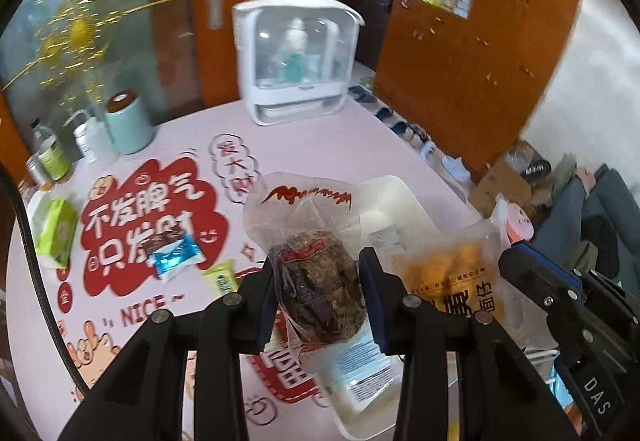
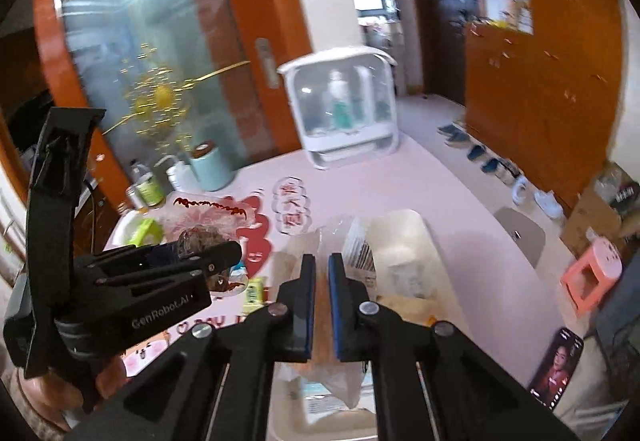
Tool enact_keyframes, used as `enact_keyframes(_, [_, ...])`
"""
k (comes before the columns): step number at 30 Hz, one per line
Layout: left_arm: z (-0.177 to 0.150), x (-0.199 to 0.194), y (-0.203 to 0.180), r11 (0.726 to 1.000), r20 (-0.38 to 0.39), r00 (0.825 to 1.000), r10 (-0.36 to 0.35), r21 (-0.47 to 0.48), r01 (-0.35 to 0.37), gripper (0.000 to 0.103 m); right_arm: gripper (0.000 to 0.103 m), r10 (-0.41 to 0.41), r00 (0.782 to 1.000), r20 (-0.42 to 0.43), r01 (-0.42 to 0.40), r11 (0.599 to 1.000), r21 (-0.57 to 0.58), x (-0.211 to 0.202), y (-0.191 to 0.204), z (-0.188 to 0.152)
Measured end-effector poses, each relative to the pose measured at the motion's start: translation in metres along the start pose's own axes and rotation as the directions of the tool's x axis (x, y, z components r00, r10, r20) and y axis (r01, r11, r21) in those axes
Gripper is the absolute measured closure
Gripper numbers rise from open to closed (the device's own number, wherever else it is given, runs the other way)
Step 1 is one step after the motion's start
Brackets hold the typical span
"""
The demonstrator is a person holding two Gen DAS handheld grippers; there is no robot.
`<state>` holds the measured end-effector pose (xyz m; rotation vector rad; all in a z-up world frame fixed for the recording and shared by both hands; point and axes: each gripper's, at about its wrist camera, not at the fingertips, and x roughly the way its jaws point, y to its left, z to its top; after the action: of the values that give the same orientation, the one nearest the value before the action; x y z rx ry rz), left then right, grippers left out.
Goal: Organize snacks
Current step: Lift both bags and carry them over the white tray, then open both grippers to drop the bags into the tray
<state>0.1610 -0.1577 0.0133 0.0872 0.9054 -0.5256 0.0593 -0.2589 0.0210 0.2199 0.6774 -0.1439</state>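
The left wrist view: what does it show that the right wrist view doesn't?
Only the left wrist view shows the blue packet on the table mat and the left hand-held gripper head-on, shut on a clear bag of dark snack. Only the right view shows the phone and pink stool. Both show the white cabinet and the mint canister.

Glossy clear plastic snack bag (image 1: 316,241); matt black plastic fingers (image 1: 370,281) with blue rubbery pads; smooth printed pink cover on counter (image 1: 320,145); glossy orange wood cabinet (image 1: 480,53).
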Motion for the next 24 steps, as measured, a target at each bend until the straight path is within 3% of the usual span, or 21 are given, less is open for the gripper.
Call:
enact_keyframes(8, [0.008,0.033,-0.044,0.996,-0.036,0.998,0.041,0.082,-0.038,0.066,0.096,-0.051,0.999,-0.009,0.052,0.998,0.048,0.016,-0.037,0.006])
enact_keyframes(22, [0.018,0.06,-0.051,0.981,-0.055,0.991,0.125,0.157,-0.115,0.065,0.095,-0.085,0.996,0.007,0.085,0.996,0.028,0.051,-0.048,0.046])
enact_keyframes(23, [0.019,0.061,-0.05,0.979,-0.052,0.99,0.133,0.16,-0.123,0.06,0.093,-0.087,0.996,0.004,0.087,0.996,0.023,0.053,-0.047,0.047])
enact_keyframes(24, [0.02,0.061,-0.049,0.979,-0.05,0.989,0.136,0.161,-0.127,0.048,0.092,-0.083,0.997,0.002,0.083,0.996,0.02,0.055,-0.046,0.048])
